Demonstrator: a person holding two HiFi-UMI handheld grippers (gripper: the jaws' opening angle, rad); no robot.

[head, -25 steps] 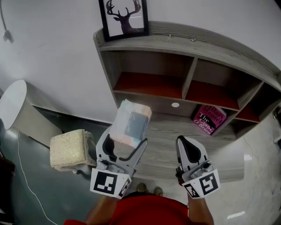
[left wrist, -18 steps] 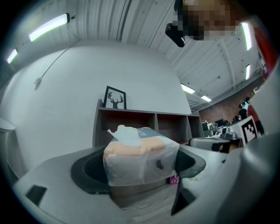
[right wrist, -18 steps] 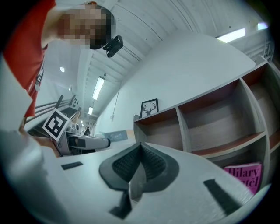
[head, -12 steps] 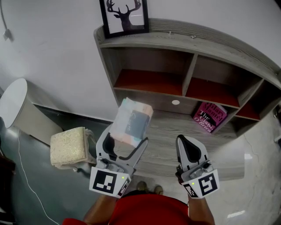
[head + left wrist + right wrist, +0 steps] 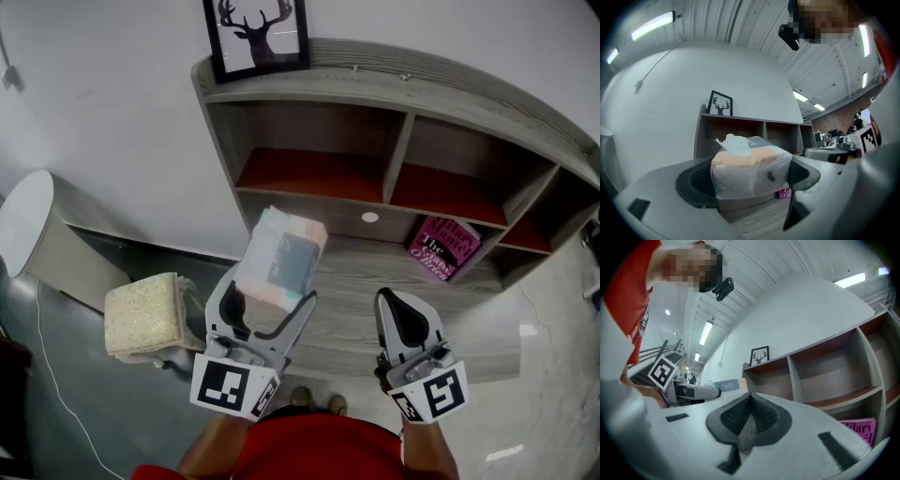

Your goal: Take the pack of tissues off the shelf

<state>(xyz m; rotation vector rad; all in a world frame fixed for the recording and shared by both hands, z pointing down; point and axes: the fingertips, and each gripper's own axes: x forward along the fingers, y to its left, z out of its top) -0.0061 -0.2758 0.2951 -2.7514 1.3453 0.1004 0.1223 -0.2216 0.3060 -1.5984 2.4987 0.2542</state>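
The pack of tissues (image 5: 278,259), in clear wrap with peach and mint layers and a grey label, is held in the air in front of the grey wooden shelf (image 5: 394,89). My left gripper (image 5: 267,305) is shut on it, jaws pressing its two sides. Seen from the left gripper view, the pack (image 5: 750,169) fills the space between the pads, a tuft of tissue sticking out on top. My right gripper (image 5: 401,319) hangs to the right of the pack, shut with nothing in it; its pads (image 5: 749,417) meet.
A pink book (image 5: 442,249) leans on the lower shelf board at the right. A framed deer picture (image 5: 255,33) stands on the shelf top. A beige cushioned stool (image 5: 142,314) and a white round bin (image 5: 28,220) are at the left, by the wall.
The view has shifted slightly, so the shelf sits a little higher and to the left. Both grippers and the held pack stay almost where they were.
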